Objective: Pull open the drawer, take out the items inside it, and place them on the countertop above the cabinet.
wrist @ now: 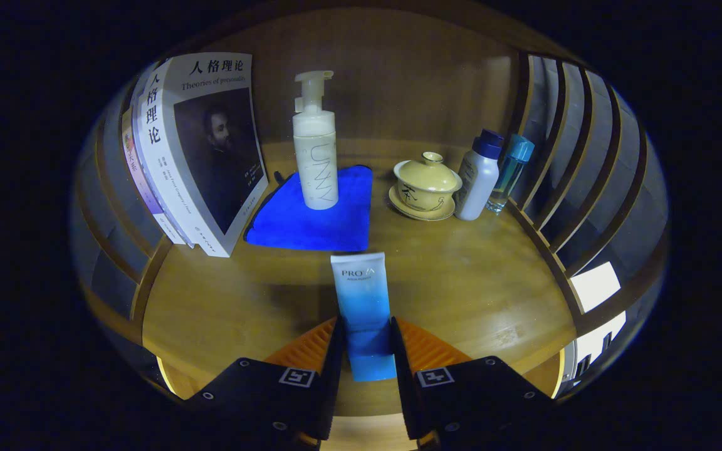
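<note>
Jaws clenched on the blue tube (pixel 364 307), one finger on each side of its lower half, cap end down between the gripper (pixel 364 351) fingers. Tube stands upright over the wooden worktop (pixel 461 288), whether it touches cannot tell. Beyond the tube at 12 o'clock: blue cloth (pixel 311 219) flat on the worktop, white pump bottle (pixel 315 150) upright on it. At 10 o'clock: books (pixel 198 150) leaning against the left slatted side. At 1 o'clock: lidded tea bowl (pixel 425 186) on its saucer, just beside it a white bottle (pixel 480 175) with dark cap, then a clear blue-capped bottle (pixel 510 172) at the right slatted side (pixel 586 156).
</note>
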